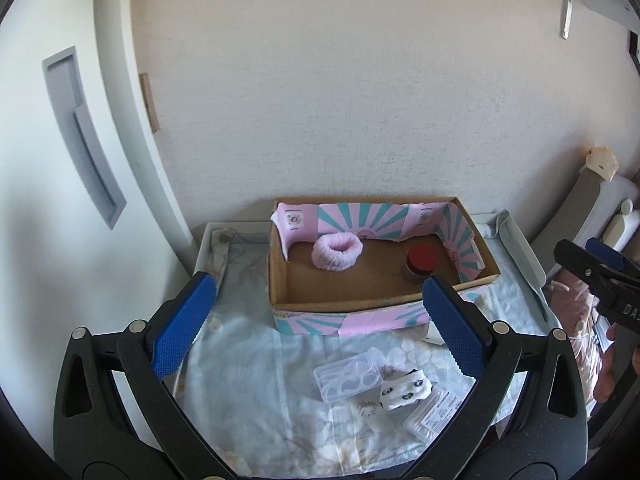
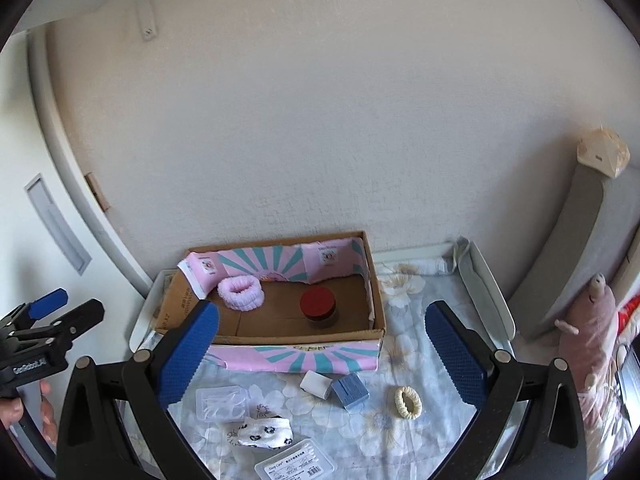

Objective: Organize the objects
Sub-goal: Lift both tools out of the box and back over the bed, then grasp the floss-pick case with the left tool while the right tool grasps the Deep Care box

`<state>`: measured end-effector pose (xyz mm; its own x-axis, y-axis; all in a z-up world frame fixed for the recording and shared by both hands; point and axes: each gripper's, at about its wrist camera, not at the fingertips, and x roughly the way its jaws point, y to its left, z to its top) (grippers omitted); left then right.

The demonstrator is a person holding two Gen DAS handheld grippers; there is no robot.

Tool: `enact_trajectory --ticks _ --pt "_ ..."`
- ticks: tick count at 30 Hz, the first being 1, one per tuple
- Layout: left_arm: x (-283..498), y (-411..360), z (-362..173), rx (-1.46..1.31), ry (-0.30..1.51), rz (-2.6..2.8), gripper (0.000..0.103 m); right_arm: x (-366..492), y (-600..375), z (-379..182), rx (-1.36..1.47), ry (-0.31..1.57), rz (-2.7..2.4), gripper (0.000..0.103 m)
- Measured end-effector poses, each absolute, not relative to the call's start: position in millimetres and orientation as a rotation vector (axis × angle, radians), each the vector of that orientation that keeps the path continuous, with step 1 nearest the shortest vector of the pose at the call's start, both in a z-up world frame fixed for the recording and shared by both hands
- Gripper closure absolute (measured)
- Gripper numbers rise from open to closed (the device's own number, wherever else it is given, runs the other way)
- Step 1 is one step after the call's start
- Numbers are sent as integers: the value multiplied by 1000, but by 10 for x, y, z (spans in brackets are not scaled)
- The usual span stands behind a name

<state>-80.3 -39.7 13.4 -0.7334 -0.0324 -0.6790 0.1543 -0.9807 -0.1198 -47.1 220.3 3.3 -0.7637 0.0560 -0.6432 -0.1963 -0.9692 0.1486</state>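
An open cardboard box with pink and teal lining stands on a floral cloth. Inside it lie a pink fluffy band and a red-lidded jar. In front of the box lie a clear plastic case, a white patterned sock, a flat packet, a blue block, a white block and a cream hair tie. My left gripper is open and empty above the cloth. My right gripper is open and empty above the loose items.
The cloth covers a white tray-like table against a textured wall. A white door frame stands at the left. A pink plush toy and a grey headboard are at the right.
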Motion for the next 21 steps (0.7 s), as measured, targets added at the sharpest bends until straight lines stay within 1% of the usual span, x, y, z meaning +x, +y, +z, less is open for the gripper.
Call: enact_trajectory --ticks 6,12,16,21 --pt "-684 -360 158 1085 303 -2749 0 -469 2255 110 -1010 270 2918 0" --pt "-551 -339 138 1054 343 -2606 0 -410 2332 201 -1017 126 3065 0" --pt "-457 -291 -43 1108 395 -2531 0 -389 2384 88 -1075 45 3150 0" --pt "-365 -167 -363 1186 477 -2442 0 -391 2414 -210 -1198 -38 3210 0"
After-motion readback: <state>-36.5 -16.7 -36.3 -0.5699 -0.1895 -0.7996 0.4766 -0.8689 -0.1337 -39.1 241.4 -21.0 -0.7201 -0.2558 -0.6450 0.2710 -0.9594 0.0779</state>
